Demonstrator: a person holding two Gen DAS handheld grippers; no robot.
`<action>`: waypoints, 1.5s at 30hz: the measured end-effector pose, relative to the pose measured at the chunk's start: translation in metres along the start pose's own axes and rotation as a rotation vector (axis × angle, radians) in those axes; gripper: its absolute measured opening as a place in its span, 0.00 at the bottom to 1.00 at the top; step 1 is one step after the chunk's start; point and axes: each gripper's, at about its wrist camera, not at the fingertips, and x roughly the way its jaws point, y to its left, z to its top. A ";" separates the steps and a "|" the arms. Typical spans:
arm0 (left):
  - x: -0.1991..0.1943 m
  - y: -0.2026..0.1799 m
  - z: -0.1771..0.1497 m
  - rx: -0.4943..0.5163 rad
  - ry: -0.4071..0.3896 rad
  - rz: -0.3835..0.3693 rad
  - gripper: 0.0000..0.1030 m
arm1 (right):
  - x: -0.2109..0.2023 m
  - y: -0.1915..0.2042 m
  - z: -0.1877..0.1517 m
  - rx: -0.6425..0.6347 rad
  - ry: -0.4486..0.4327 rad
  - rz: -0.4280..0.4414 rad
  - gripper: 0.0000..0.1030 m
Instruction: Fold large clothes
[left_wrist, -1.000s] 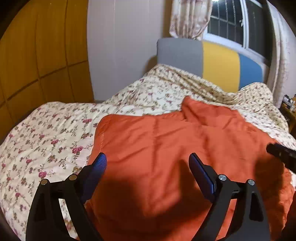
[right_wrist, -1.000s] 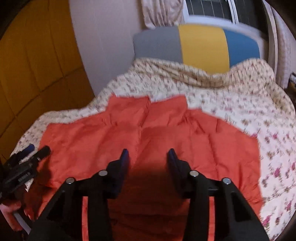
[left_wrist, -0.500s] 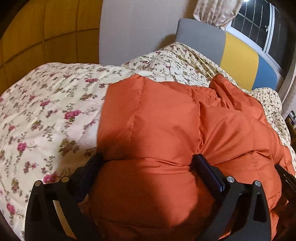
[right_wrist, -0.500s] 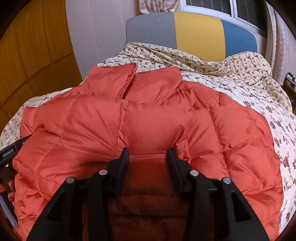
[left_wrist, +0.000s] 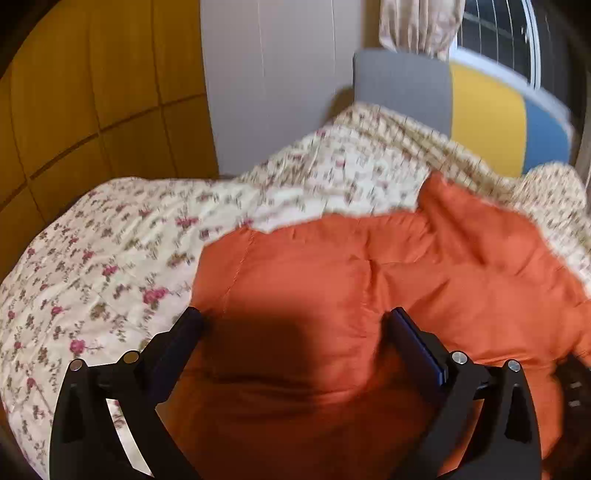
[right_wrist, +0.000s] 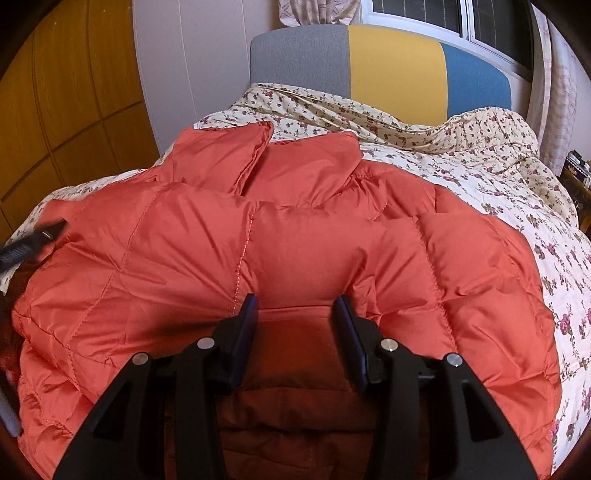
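Jacket (right_wrist: 295, 258), a puffy orange quilted one, lies spread on the bed over a flowered quilt (right_wrist: 498, 184). Its collar (right_wrist: 306, 166) points toward the headboard (right_wrist: 388, 70) with its grey, yellow and blue panels, so the long axis runs from the foot of the bed up to the head, and the hem end is nearest the cameras. In the right wrist view the body looks doubled over, with an upper quilted layer ending in a rounded fold just ahead of the fingers.

The right gripper (right_wrist: 295, 306) has its fingers apart with a darker band of orange fabric lying between them; whether the pads press the cloth cannot be told. The left gripper (left_wrist: 295, 317) has its fingers spread wide over the left side of the jacket, its left finger (left_wrist: 184, 332) at the jacket's edge beside the quilt. That view is blurred. A wooden wardrobe (left_wrist: 74, 110) stands to the left of the bed.
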 end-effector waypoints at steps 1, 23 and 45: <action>0.007 0.002 -0.002 -0.007 0.013 -0.009 0.97 | 0.000 0.000 0.000 0.000 -0.001 0.002 0.43; -0.050 0.067 -0.060 -0.207 0.091 -0.204 0.97 | -0.005 0.004 -0.004 -0.014 -0.019 -0.030 0.53; -0.144 0.113 -0.148 -0.072 0.068 -0.218 0.97 | -0.147 -0.060 -0.070 0.091 0.063 0.066 0.76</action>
